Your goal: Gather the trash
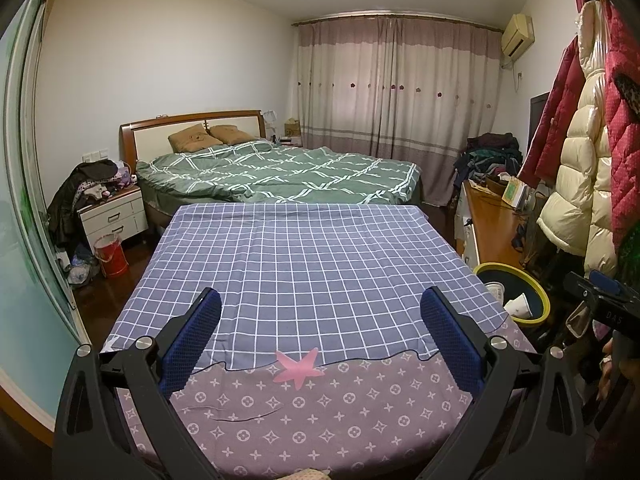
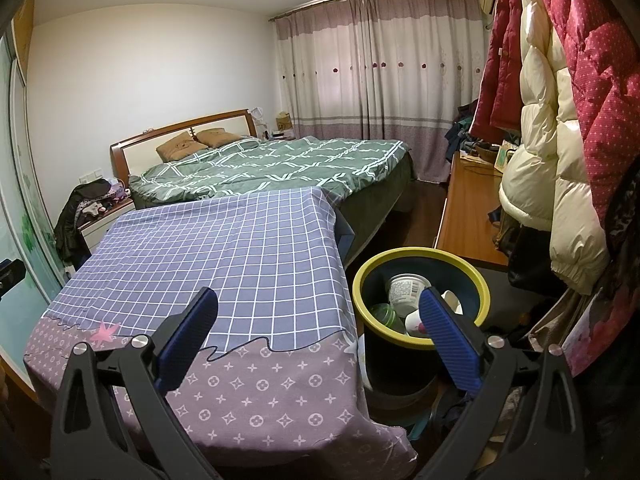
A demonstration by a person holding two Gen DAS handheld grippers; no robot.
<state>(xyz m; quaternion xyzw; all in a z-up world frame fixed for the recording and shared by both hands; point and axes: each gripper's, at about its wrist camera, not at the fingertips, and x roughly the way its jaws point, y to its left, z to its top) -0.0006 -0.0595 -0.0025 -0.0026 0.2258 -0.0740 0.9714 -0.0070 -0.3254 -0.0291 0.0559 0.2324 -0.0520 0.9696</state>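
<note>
A dark trash bin with a yellow rim [image 2: 416,253] stands on the floor against the right side of the cloth-covered table [image 2: 224,248]. Inside it lie a white plastic tub [image 2: 406,290], a green bottle [image 2: 384,314] and a white paper cup [image 2: 414,322]. My right gripper [image 2: 320,312] is open and holds nothing; its right finger overlaps the bin's near rim. My left gripper [image 1: 320,312] is open over the checked tablecloth [image 1: 312,256], with nothing between its fingers. In the left wrist view the bin [image 1: 502,266] sits off the table's right edge.
A bed with a green duvet [image 1: 280,172] lies beyond the table. At the left are a nightstand [image 1: 114,216] and a red bucket [image 1: 110,256]. A wooden desk [image 2: 468,216] and hanging padded coats [image 2: 560,140] crowd the right side. A hand [image 1: 608,364] holds the other tool.
</note>
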